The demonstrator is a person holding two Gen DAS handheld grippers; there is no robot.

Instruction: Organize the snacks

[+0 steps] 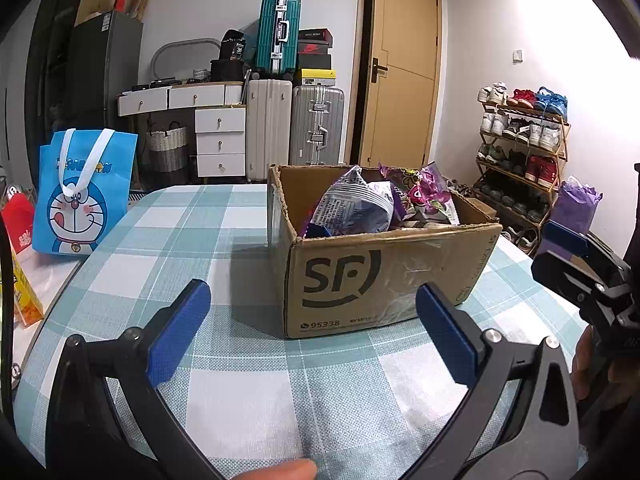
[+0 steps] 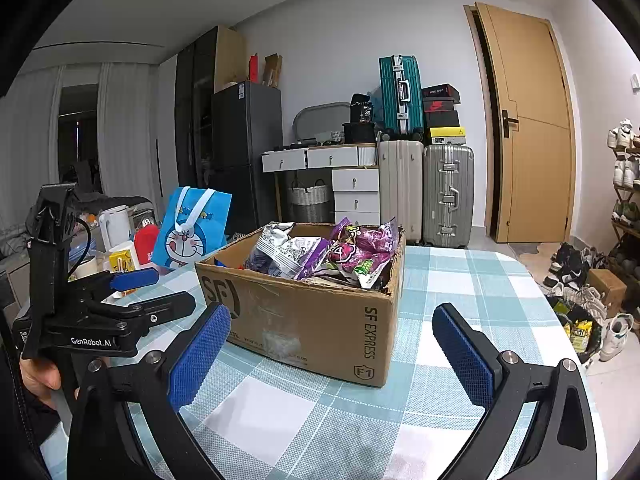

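A brown SF cardboard box [image 1: 384, 276] stands open on the checked tablecloth [image 1: 168, 240], full of snack bags: a grey-white bag [image 1: 352, 204] and purple bags [image 1: 424, 192]. The box also shows in the right wrist view [image 2: 320, 316] with the same snack bags [image 2: 352, 252]. My left gripper [image 1: 314, 326] is open and empty, low over the table just in front of the box. My right gripper [image 2: 332, 344] is open and empty, in front of the box's corner. The right gripper shows at the right edge of the left wrist view [image 1: 580, 256]. The left gripper shows at the left of the right wrist view [image 2: 136, 284].
A blue Doraemon tote bag [image 1: 84, 196] stands at the table's far left beside a red item [image 1: 18, 216] and a yellow carton [image 1: 24, 292]. A kettle [image 2: 114, 222] and cups lie beyond. Suitcases [image 1: 296, 128], drawers and a shoe rack [image 1: 520, 148] line the walls.
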